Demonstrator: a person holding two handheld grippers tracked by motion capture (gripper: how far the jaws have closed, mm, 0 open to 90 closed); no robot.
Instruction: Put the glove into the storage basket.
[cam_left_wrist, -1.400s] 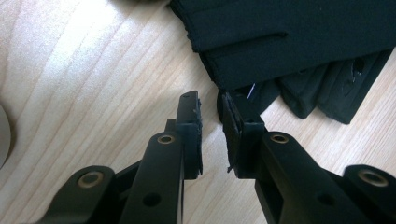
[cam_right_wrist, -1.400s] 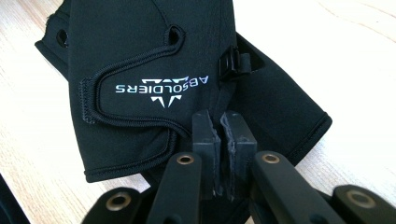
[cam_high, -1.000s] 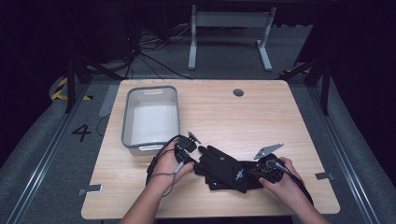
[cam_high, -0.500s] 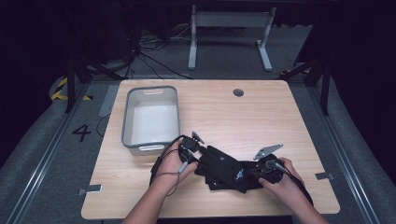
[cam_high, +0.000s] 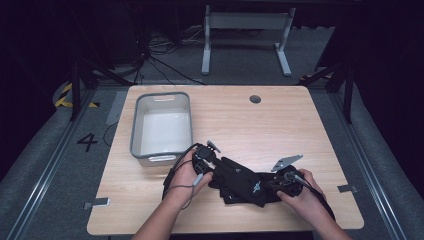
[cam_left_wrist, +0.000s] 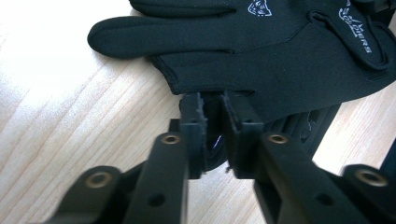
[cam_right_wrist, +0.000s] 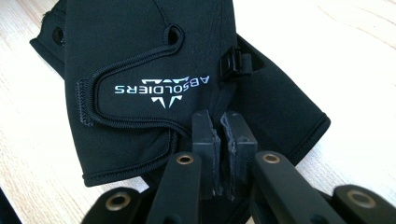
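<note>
Wooden table, black glove lying flat, lengthwise left-right

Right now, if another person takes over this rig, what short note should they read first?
Left gripper: its fingers have just been closing and now pinch the edge of the black glove near the finger end.
Right gripper: shut on the glove's cuff end, beside the strap.
Things: the glove lies flat on the wooden table, held at both ends. The grey bin stands apart from it, toward the table's left, with nothing inside.
Done: both ends gripped.
Left: probably lift the glove and put it into the bin; keep both grips until then.
</note>
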